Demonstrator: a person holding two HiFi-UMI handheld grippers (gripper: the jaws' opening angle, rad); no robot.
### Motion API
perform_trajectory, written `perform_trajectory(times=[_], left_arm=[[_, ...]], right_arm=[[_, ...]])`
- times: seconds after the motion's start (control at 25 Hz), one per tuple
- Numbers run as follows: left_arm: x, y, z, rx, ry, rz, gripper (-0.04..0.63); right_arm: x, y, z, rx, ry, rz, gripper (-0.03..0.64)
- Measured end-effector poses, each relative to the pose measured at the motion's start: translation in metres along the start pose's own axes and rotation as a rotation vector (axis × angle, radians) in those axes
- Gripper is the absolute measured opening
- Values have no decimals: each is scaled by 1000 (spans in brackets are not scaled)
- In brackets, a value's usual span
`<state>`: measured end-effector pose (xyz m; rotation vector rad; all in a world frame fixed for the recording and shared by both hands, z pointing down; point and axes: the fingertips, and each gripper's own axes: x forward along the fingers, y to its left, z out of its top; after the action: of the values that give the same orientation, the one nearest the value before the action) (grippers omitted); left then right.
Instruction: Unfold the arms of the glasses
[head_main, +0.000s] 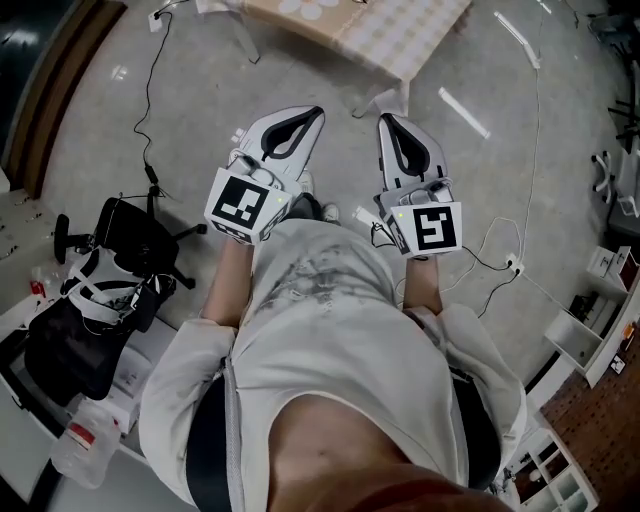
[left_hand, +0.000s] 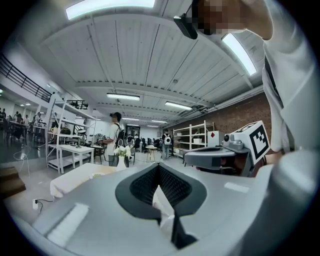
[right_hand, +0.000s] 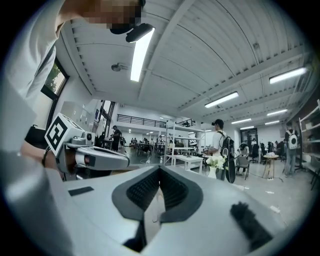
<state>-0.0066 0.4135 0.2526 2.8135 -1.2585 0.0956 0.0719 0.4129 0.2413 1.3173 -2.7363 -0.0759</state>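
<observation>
White plastic left gripper (head_main: 316, 112) and matching right gripper (head_main: 384, 120): both clenched, empty, held level, likely just carried toward the beige checked-cloth table (head_main: 400, 45). Glasses unseen; perhaps lying there.

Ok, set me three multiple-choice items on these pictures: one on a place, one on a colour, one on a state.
1. Where does the table stand?
A. ahead of the person
B. behind the person
C. at the person's left side
2. The flowers are:
A. red
B. white
C. blue
3. The right hand-held gripper is:
A. wide open
B. shut on glasses
C. shut and empty

Answers:
1 A: the head view shows it beyond both gripper tips.
2 B: the blooms are pale white.
3 C: its pads meet, with nothing between them.
</observation>
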Motion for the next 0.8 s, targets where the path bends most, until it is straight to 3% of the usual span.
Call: perform_trajectory(times=[0.8], left_arm=[[44,111,3,-23,-23,-68,9]], right_arm=[[113,-17,-3,-20,57,-74,17]])
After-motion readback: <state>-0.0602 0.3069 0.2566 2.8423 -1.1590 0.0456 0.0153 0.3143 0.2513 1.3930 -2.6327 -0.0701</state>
